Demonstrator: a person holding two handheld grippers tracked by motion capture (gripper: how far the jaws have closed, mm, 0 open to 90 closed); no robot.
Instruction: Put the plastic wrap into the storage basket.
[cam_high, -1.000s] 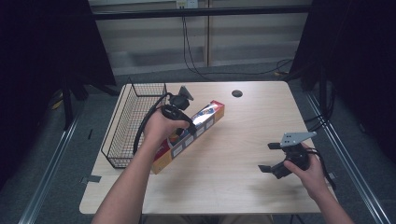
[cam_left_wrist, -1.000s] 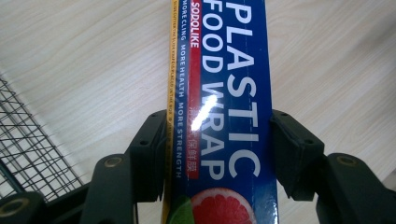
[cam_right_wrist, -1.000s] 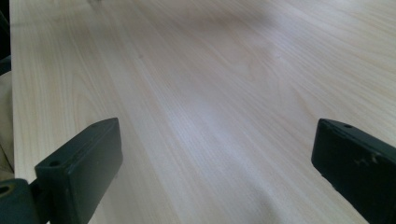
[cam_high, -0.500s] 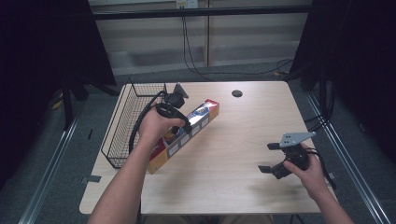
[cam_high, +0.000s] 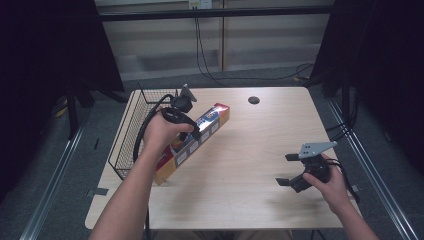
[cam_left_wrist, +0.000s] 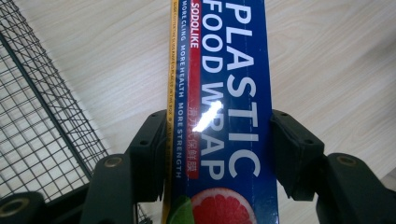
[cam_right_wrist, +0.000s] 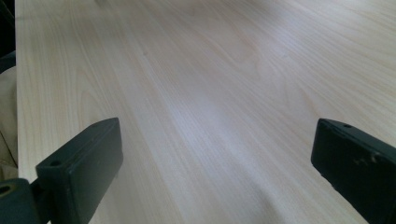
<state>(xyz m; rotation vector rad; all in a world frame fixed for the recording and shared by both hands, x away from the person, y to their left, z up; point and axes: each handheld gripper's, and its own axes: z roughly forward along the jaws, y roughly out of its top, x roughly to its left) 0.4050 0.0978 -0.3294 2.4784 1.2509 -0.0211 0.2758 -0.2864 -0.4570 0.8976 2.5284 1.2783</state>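
A long blue box of plastic wrap (cam_high: 200, 132) with a yellow edge and a grapefruit picture (cam_left_wrist: 224, 112) is held off the table, tilted, its near end low beside the wire basket (cam_high: 131, 131). My left gripper (cam_high: 186, 131) is shut on the box across its width; in the left gripper view both jaws press its sides (cam_left_wrist: 219, 154). My right gripper (cam_high: 287, 170) hangs open above the table's right front part, its jaws wide apart over bare wood (cam_right_wrist: 210, 140).
The black wire basket stands at the table's left edge (cam_left_wrist: 42, 140). A small dark round hole (cam_high: 253, 100) sits near the table's far edge. Cables hang behind the table. The light wooden table (cam_high: 250, 150) has dark floor all around.
My left gripper has carried the plastic wrap box leftward, toward the wire basket. The right gripper has stayed where it was, open.
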